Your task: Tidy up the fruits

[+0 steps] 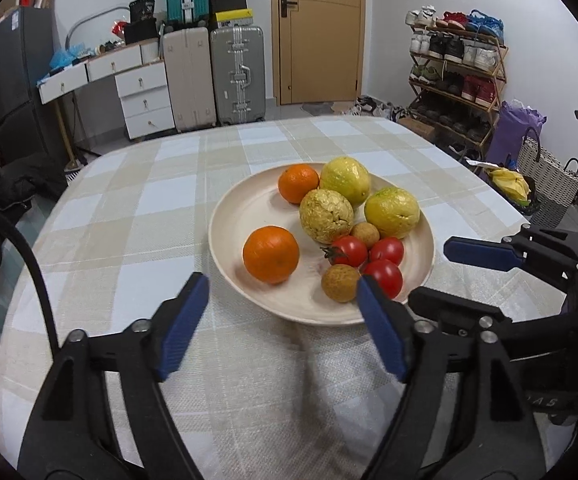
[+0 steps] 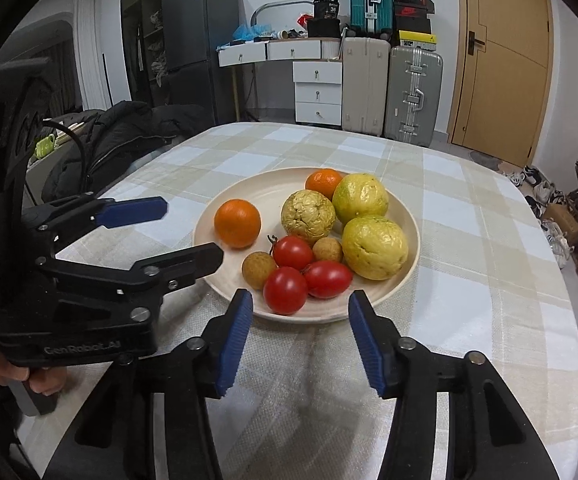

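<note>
A cream plate [image 1: 245,216] [image 2: 257,194] on the checked tablecloth holds two oranges [image 1: 271,255] [image 2: 237,223], two yellow-green citrus fruits [image 1: 392,212] [image 2: 374,247], a wrinkled yellow fruit [image 1: 325,216] [image 2: 308,213], three tomatoes [image 1: 383,278] [image 2: 285,290] and two brown longans [image 1: 341,282] [image 2: 258,270]. My left gripper [image 1: 281,298] is open and empty just before the plate's near rim. My right gripper [image 2: 300,320] is open and empty at the plate's near edge. Each gripper shows in the other's view, the right gripper [image 1: 441,276] at the right and the left gripper [image 2: 193,232] at the left.
The tablecloth-covered table [image 1: 149,208] [image 2: 469,240] has rounded edges. A black jacket [image 2: 121,136] lies off its left side. Suitcases [image 1: 237,72], white drawers [image 1: 145,100], a door [image 1: 321,32] and a shoe rack [image 1: 457,64] stand behind.
</note>
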`<act>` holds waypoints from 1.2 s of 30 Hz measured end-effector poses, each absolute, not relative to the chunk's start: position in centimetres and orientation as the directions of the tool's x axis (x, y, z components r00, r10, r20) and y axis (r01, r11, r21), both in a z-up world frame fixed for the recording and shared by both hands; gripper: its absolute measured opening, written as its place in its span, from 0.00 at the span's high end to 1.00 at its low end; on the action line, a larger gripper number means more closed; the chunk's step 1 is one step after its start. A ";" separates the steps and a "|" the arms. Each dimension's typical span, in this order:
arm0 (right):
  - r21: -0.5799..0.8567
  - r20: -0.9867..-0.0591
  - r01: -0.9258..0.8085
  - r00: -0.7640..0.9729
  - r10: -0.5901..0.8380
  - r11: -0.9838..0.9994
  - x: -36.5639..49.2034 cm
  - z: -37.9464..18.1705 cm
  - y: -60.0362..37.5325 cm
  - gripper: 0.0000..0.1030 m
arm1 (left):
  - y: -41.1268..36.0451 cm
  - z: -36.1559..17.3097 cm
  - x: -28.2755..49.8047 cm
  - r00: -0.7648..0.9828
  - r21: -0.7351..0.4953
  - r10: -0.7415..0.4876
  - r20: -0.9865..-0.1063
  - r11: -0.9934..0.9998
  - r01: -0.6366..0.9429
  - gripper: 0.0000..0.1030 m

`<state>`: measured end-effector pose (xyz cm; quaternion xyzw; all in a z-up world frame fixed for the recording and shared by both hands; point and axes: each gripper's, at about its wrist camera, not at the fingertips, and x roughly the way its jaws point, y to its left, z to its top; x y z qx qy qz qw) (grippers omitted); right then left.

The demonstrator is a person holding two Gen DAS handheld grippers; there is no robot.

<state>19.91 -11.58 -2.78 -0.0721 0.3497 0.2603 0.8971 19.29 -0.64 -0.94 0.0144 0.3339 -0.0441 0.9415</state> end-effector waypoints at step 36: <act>0.120 -0.411 -0.490 0.767 0.492 0.864 16.0 -0.3 -16.1 0.00 | 1.1 1.3 11.6 0.882 -0.058 -0.095 -0.462 0.995 0.077 0.01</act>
